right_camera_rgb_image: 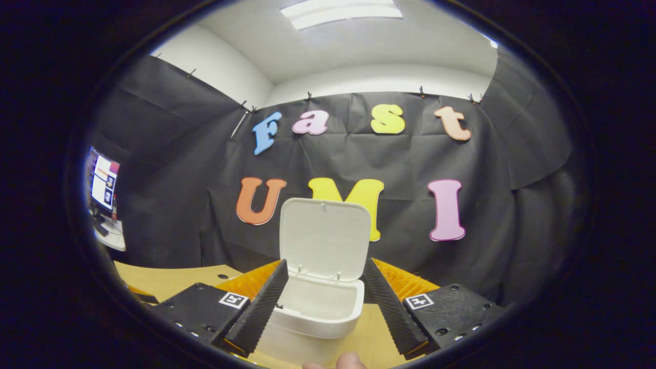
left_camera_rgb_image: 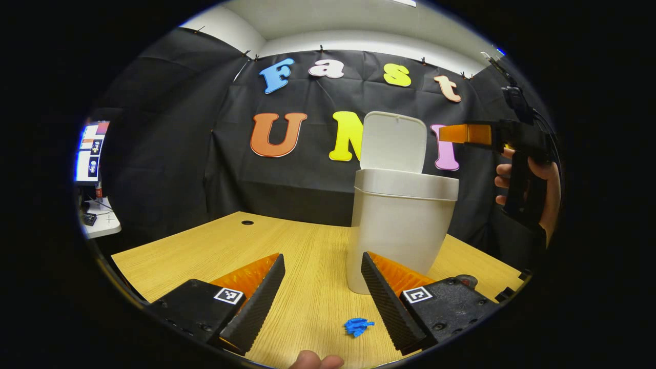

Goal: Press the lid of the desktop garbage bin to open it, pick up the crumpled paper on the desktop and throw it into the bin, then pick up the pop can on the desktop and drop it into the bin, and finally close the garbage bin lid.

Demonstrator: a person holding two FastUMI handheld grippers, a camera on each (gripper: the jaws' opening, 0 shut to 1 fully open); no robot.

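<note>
Crumpled blue paper (left_camera_rgb_image: 359,326) lies on the wooden table (left_camera_rgb_image: 215,246) between the wide-open left gripper (left_camera_rgb_image: 323,287), white plastic bin (left_camera_rgb_image: 400,230) at 1 o'clock, lid (left_camera_rgb_image: 393,142) raised; right gripper (right_camera_rgb_image: 324,300) gapes wide above it

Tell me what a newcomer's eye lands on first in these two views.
First, the white garbage bin standing on the wooden desk, its lid flipped upright and the mouth open. Next, a small blue scrap on the desk just ahead of the open left tool. The right tool, also open, hovers above the bin's mouth.
</note>
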